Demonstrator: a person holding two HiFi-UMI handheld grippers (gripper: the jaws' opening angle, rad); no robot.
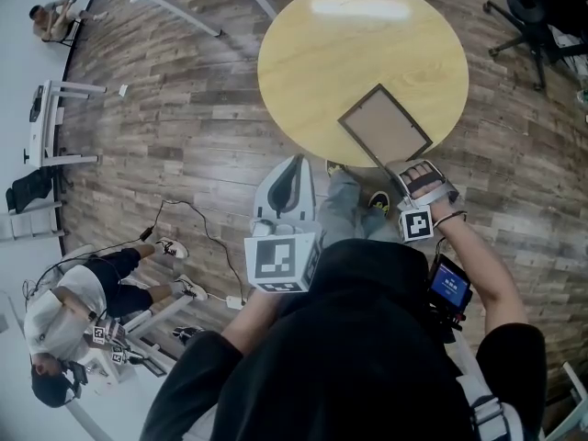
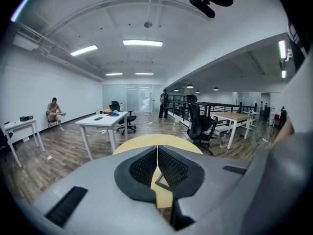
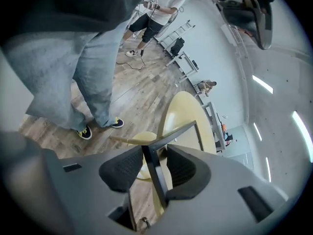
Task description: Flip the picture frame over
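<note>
Frame [image 1: 385,127] lies on round counter [image 1: 303,53], at near edge. Right gripper [image 3: 155,168] released, jaws apart around frame corner, no clamp. Left gripper [image 2: 157,164] clenched, empty, short of counter.

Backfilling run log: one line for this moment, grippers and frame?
left gripper: shut, empty | right gripper: open, jaws astride picture frame corner, not clamped | picture frame: flat on table, near edge

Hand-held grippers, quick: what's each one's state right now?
Left hand-held gripper: shut, empty.
Right hand-held gripper: open, picture frame edge between its jaws, not clamped.
</note>
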